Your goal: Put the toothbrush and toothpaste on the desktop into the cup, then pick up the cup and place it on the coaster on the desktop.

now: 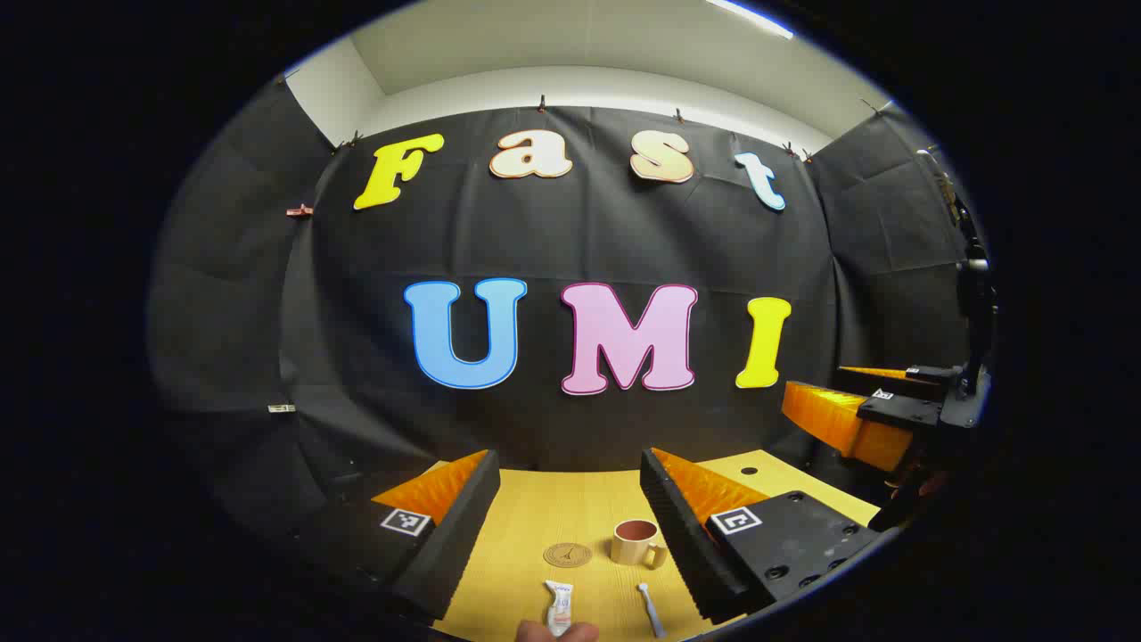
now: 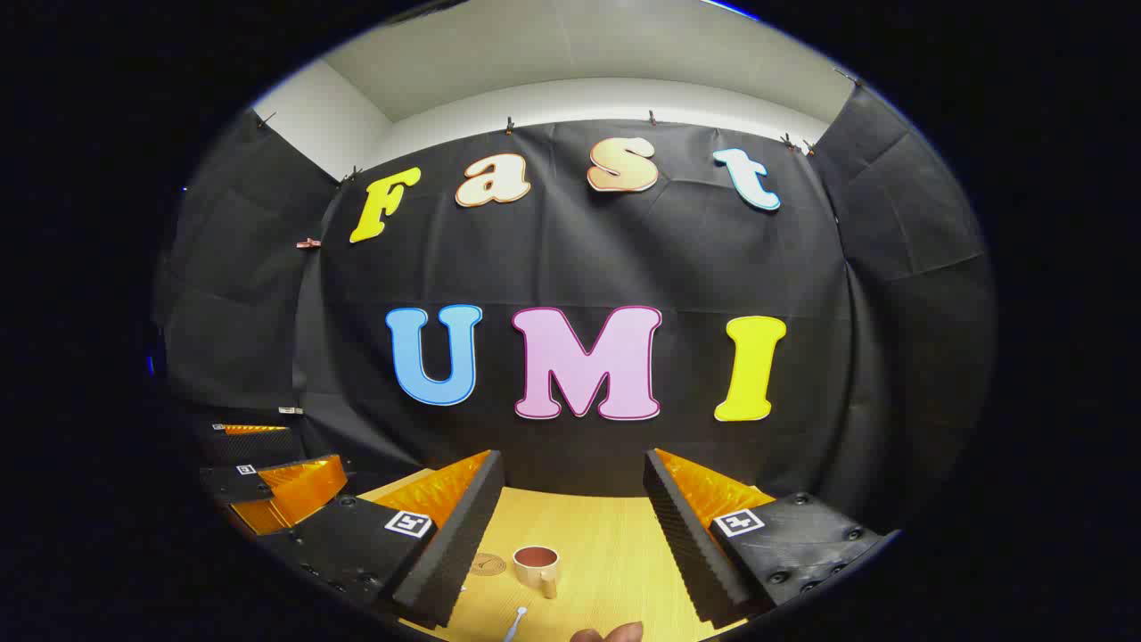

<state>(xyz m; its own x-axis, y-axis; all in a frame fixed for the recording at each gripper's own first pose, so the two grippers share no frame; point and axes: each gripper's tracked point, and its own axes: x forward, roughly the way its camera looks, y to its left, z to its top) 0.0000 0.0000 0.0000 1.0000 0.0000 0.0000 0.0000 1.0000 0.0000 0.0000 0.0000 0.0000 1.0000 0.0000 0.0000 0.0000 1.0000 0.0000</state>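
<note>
Desktop (image 1: 579, 508), light wood: cup (image 1: 636, 541) upright and empty toward the middle, handle facing the near edge; round coaster (image 1: 568, 555) just beside it, apart; toothpaste (image 1: 560, 606) and toothbrush (image 1: 650, 609) lying flat at the near edge, apart from each other, the toothbrush nearer the cup. Left gripper (image 1: 570, 526): fingers spread wide, holding nothing, raised above the desktop. Right gripper (image 2: 570, 535): fingers likewise spread, empty, raised over the cup's side of the desktop.
</note>
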